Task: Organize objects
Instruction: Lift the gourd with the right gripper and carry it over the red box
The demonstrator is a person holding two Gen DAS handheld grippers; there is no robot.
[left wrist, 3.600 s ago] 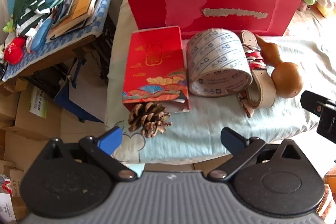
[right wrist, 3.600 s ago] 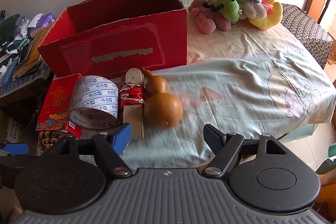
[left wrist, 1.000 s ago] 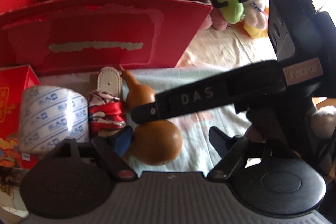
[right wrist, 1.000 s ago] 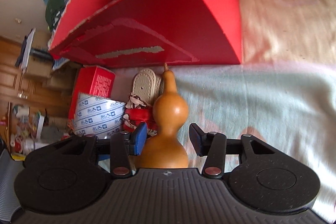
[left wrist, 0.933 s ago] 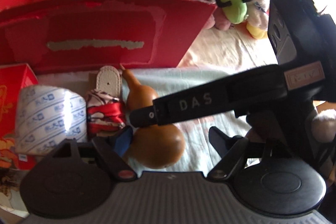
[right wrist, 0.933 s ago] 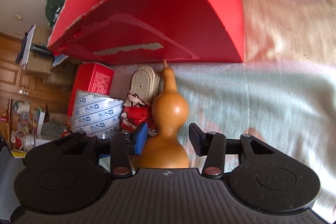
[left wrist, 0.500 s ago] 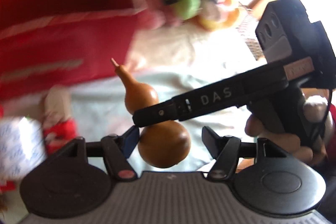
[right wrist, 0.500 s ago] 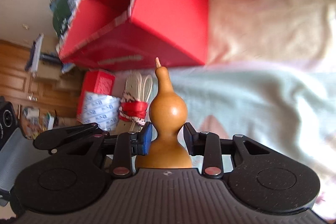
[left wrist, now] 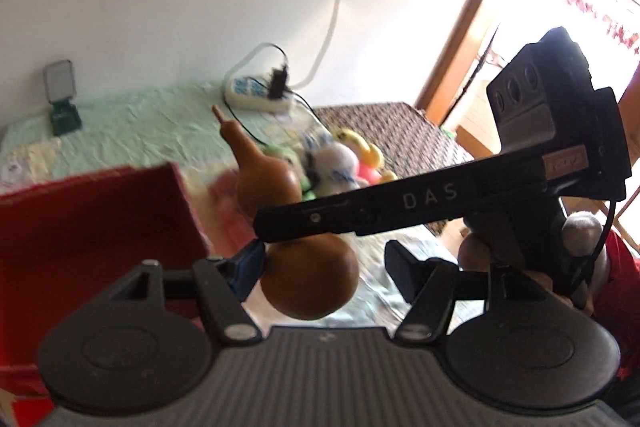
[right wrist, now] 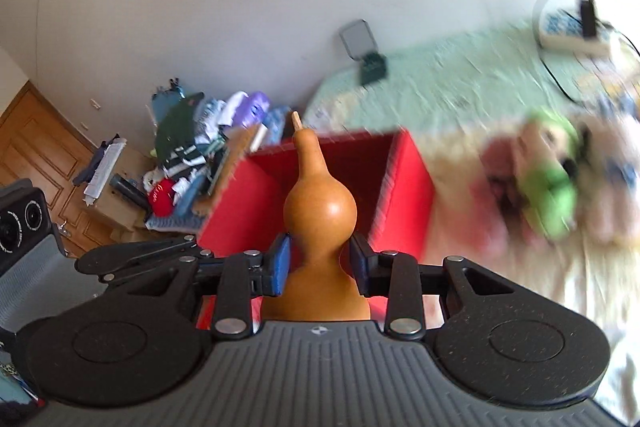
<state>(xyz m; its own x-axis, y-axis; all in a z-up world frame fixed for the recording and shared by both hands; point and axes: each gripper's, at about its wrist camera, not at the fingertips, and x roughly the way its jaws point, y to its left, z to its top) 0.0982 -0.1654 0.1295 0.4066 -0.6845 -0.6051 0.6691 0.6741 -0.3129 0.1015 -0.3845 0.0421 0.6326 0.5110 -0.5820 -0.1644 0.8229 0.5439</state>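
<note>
Right claw (right wrist: 319,263) is clamped on the narrow waist of the 1 gourd (right wrist: 320,211), a pad on each side, stem pointing up and away; gourd is lifted off the bed, in the air in front of the open top of the 1 red box (right wrist: 404,187). Left claw (left wrist: 324,267): blue left pad touches the gourd's (left wrist: 310,277) big lower bulb, right pad stands clear w/ a gap, so it isn't gripping; its jaws closed in earlier in the last sec and have since held about steady. The right claw's black finger bar w/ "DAS" lettering crosses the left wrist view and hides the gourd's waist there; a hand (left wrist: 576,239) grips its handle at right. Beyond: red box (left wrist: 92,227) sits low left in the left view, on the bed (left wrist: 132,131) w/ pale green sheet. Approx 3–4 plush toys (left wrist: 340,163) bunched past the gourd, too blurred for a sure count. 1 power strip (left wrist: 256,95) w/ a plug and cable near the wall, 1 small dark stand (left wrist: 62,107) w/ a pale panel at bed's far edge. Right view also shows a side tabletop piled w/ clothes and books (right wrist: 200,155), left of the box, and a wooden door (right wrist: 40,147).
</note>
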